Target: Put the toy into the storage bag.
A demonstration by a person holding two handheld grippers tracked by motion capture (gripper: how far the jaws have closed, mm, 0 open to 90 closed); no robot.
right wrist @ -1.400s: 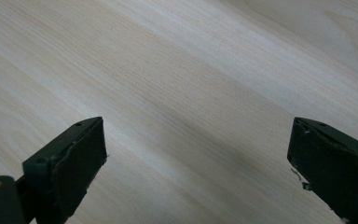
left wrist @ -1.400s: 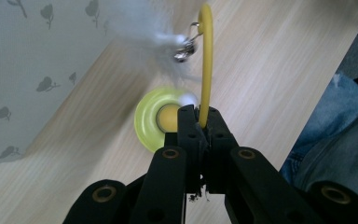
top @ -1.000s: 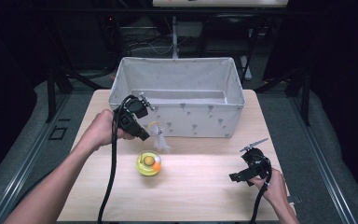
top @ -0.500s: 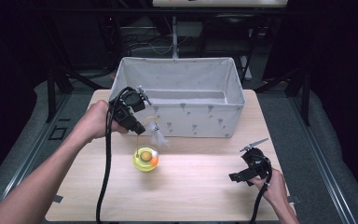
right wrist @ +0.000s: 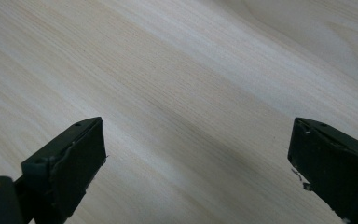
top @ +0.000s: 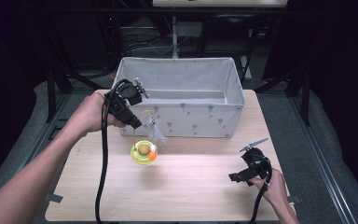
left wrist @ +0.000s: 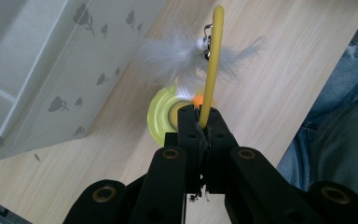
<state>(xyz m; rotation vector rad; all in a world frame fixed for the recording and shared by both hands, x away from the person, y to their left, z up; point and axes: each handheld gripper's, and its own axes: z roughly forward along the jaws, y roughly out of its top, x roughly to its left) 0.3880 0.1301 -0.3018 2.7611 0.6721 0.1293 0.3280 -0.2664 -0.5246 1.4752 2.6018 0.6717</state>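
High view: right gripper [top: 235, 177] rests on the wooden surface [top: 191, 191], fingers spread wide and empty. Farther off, left gripper [top: 137, 123] fingers pinch the cat toy's [top: 144, 151] yellow wand [left wrist: 211, 65], lifted before the fabric box [top: 182, 98].

left tool [top: 137, 124]: jaws pinched tight, pointing down and right, forearm stretched in from lower left, hand wrapped round its body | right tool [top: 235, 176]: jaws spread wide, low at the near right, pointing left, hand under it
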